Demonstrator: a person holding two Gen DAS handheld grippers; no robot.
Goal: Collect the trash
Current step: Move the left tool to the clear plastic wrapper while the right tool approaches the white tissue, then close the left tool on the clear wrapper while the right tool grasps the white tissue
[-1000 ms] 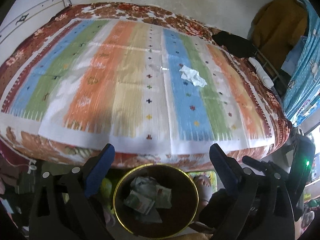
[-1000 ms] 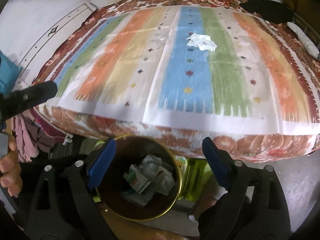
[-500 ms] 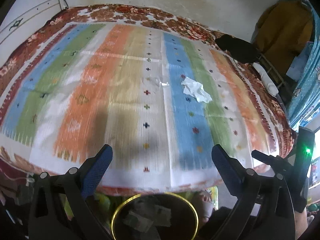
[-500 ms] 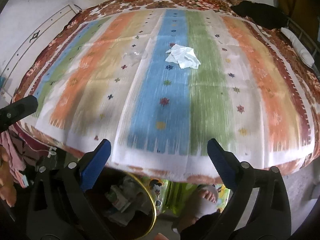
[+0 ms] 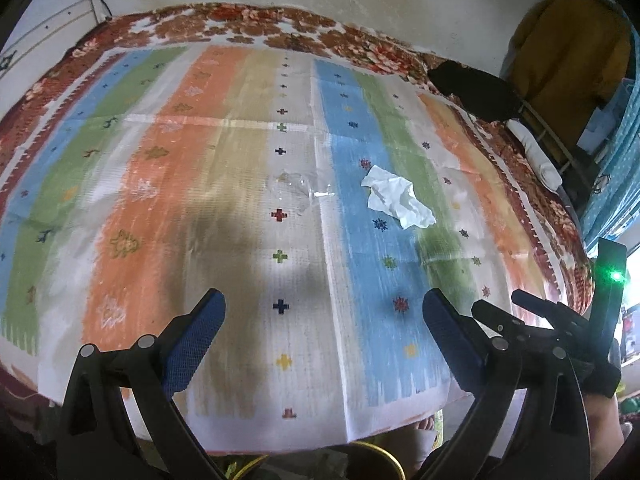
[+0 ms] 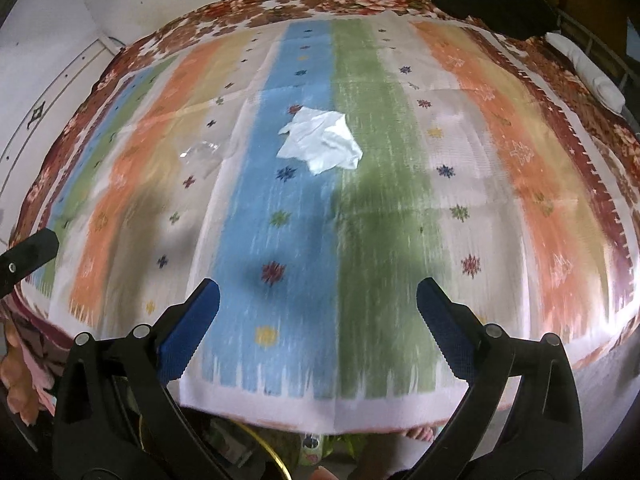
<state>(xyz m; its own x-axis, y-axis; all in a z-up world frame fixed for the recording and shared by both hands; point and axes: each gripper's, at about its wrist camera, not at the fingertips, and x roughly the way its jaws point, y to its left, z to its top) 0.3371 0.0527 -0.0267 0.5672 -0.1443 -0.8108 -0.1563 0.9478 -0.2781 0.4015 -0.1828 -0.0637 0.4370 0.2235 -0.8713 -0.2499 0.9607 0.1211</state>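
A bed [image 5: 160,208] fills both views, draped in a woven striped cover [image 6: 380,240] of blue, green, orange, tan and white bands dotted with small cross and star motifs, over a brown floral sheet [image 5: 248,32] that shows along the far edge.

Both claws hang above the near part of the bed, tilted steeply down at it. The left claw [image 5: 324,312] sits at the bottom of the left wrist view, its black arms ending in ribbed blue pads spread wide with nothing between them. The right claw [image 6: 318,300] is posed the same way at the bottom of its own view, fingers fully apart and empty.

A dark bundle [image 5: 476,92] lies at the upper right of the bed; its shape is hard to read.

The trash is a crumpled white tissue [image 6: 320,144], soft and creased, lying on the blue and green stripes at upper centre, well apart from either claw. Left of it, a crinkled scrap of clear plastic [image 5: 296,188] is barely visible against the pale stripe.

At the bottom edge of each view, a thin gold rim [image 5: 384,456] of a round container is mostly cut off.
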